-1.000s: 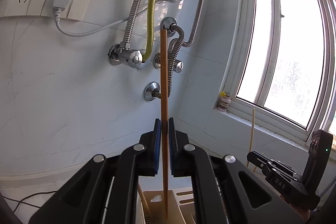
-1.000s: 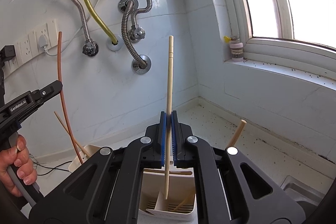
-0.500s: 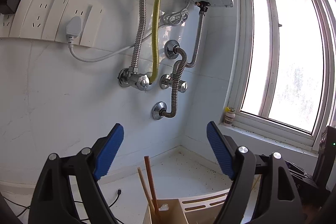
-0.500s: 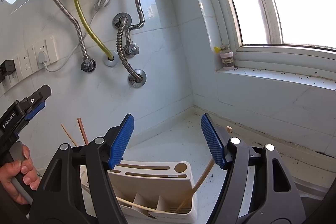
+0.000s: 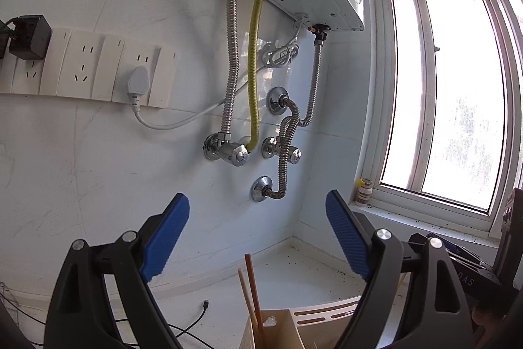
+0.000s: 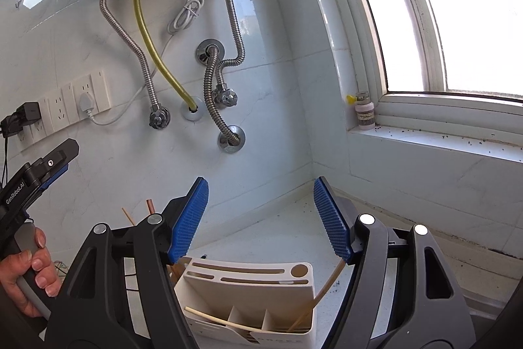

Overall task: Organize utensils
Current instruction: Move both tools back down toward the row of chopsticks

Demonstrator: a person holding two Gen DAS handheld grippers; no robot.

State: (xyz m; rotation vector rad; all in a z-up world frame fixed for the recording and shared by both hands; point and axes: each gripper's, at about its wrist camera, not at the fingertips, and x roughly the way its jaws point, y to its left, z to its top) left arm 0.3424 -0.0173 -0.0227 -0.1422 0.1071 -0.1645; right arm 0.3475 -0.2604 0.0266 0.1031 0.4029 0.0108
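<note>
Both grippers have let go: the left gripper (image 5: 258,237) is opening with nothing between its pads, and the right gripper (image 6: 261,218) stands spread and empty. The brown chopstick (image 5: 253,290) and pale chopstick (image 6: 222,319) now rest inside the white utensil holder (image 6: 248,280) below them. This pair looks stowed.

White stone countertop (image 6: 281,237), speckled with dark specks, meeting the tiled wall in a corner. Standing directly on it: a white utensil holder (image 6: 251,293). Left of the holder, a black cable (image 5: 196,318) lies on the countertop, its plug end toward the wall.
</note>
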